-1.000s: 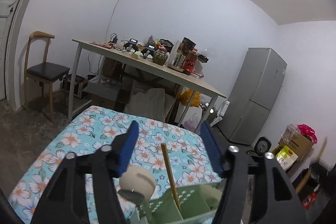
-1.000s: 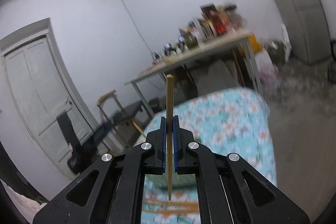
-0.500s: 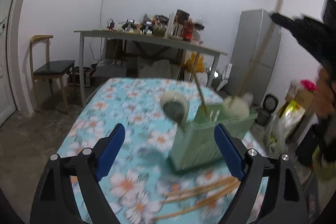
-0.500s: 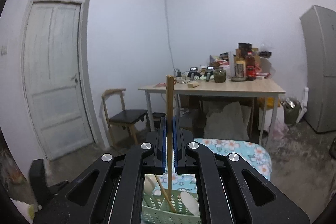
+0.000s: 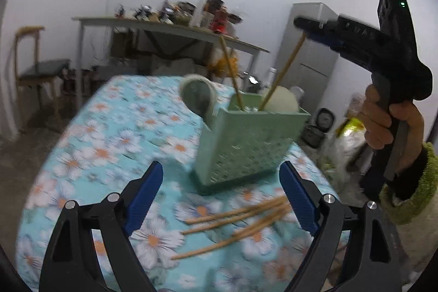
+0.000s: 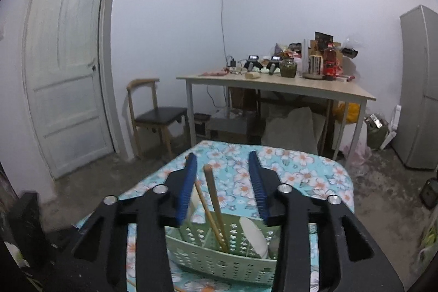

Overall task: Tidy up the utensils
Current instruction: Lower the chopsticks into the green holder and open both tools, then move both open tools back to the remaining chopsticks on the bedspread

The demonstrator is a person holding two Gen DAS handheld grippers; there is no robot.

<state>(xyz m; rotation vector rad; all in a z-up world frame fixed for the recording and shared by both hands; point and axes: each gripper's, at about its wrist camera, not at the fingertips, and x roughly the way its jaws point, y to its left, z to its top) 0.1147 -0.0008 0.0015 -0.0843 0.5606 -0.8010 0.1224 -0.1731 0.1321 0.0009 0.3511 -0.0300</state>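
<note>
A green perforated utensil holder [image 5: 247, 144] stands on the floral tablecloth [image 5: 115, 133]; it also shows in the right wrist view [image 6: 216, 256]. Two wooden chopsticks [image 5: 282, 73] stand tilted in it, along with cream spoons [image 5: 198, 96]. In the right wrist view the chopsticks [image 6: 215, 205] rise between my open jaws. Several loose chopsticks [image 5: 238, 223] lie on the cloth in front of the holder. My left gripper [image 5: 221, 199] is open and empty just above the loose chopsticks. My right gripper [image 6: 221, 189] is open right above the holder; it shows in the left wrist view [image 5: 314, 30].
A cluttered wooden table [image 6: 276, 85] stands behind the floral table. A chair [image 6: 156, 114] and a white door [image 6: 65, 67] are at the left. A grey fridge [image 6: 421, 89] stands at the right, with bags on the floor beside it.
My right gripper has opened and let go of the chopstick, which now stands in the holder. My left gripper has drawn back and down toward the loose chopsticks.
</note>
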